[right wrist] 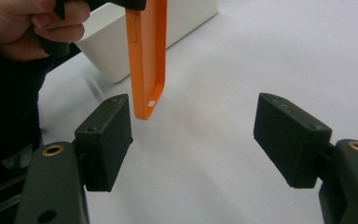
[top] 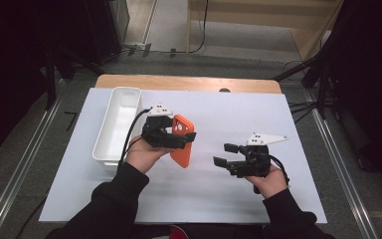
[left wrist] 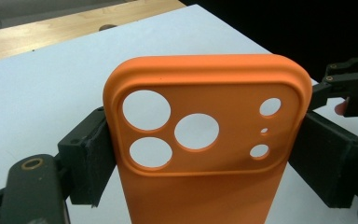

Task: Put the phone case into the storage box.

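High view showed, nearest the camera, the person's dark sleeves cut off by the bottom edge, so nothing above the forearms could be made out. The right gripper (top: 225, 154) hovered over the white table (top: 288, 114) with its jaws spread wide and nothing between them. Just beyond the left hand (top: 140, 155), the left gripper (top: 186, 138) was clamped on an orange phone case (top: 181, 149), its black body hiding the case's middle. The case hung off the table, upright on edge, well apart from the right gripper. Its long axis ran up and down.

In the left gripper view, both pads pressed the long side edges of the phone case (left wrist: 205, 140) just below the camera cut-outs; the cut-out end pointed away from the hand, and the lower part ran out of frame. The right gripper (left wrist: 349, 86) showed at the right edge, partly cropped.

In the right gripper view, the open gripper (right wrist: 193, 135) looked at the phone case (right wrist: 148, 60) edge-on, its bottom corner hanging just above the left pad (right wrist: 105, 140); whether the two touched was hard to tell. The case's top end was hidden by the left hand (right wrist: 32, 23).

Farther off stood a white rectangular bin (top: 117, 124), lengthwise beside the left hand, and what showed of its inside held nothing. Beyond it the wooden table edge (top: 189, 82) appeared.
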Demonstrator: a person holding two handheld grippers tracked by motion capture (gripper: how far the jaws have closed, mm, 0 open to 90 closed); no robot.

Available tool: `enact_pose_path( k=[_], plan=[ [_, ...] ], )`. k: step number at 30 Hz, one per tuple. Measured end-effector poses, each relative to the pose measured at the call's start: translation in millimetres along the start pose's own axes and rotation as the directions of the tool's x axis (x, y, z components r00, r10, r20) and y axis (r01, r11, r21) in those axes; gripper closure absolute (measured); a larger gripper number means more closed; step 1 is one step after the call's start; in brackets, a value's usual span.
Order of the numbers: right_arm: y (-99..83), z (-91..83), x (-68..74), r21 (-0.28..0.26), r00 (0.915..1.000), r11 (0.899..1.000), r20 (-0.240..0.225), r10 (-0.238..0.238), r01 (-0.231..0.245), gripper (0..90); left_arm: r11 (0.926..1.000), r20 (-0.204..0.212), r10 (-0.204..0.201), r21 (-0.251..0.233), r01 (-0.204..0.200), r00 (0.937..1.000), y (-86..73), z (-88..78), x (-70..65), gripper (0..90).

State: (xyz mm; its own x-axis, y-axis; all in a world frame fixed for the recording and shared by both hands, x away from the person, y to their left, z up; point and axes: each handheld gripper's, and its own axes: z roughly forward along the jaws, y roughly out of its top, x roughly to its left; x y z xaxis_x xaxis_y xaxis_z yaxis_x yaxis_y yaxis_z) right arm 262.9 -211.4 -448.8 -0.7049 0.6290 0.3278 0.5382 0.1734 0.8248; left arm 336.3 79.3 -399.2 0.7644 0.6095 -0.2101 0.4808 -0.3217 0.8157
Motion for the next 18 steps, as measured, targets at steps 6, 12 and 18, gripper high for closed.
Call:
enact_pose_path(
  k=[6, 12, 18],
  plan=[
    [-10.3, -4.0, -1.3, 0.012, 1.0, 1.0, -0.008, -0.004, 0.005, 26.8, 1.0, -0.002, -0.002, -0.001, 0.002, 1.0, 0.4, -1.4, 0.4, 16.1],
    [-16.3, -11.5, -0.1, 0.014, 0.9997, 1.0, -0.009, -0.023, 0.023, 26.8, 1.0, -0.001, 0.001, 0.0, -0.001, 1.0, 0.8, -2.3, 1.2, 16.1],
    [-24.3, -19.4, -3.6, 0.022, 0.9997, 0.999, -0.005, -0.024, 0.024, 26.8, 1.0, 0.028, -0.007, 0.006, 0.006, 0.9996, 1.1, -2.5, 1.7, 16.1]
  ],
)
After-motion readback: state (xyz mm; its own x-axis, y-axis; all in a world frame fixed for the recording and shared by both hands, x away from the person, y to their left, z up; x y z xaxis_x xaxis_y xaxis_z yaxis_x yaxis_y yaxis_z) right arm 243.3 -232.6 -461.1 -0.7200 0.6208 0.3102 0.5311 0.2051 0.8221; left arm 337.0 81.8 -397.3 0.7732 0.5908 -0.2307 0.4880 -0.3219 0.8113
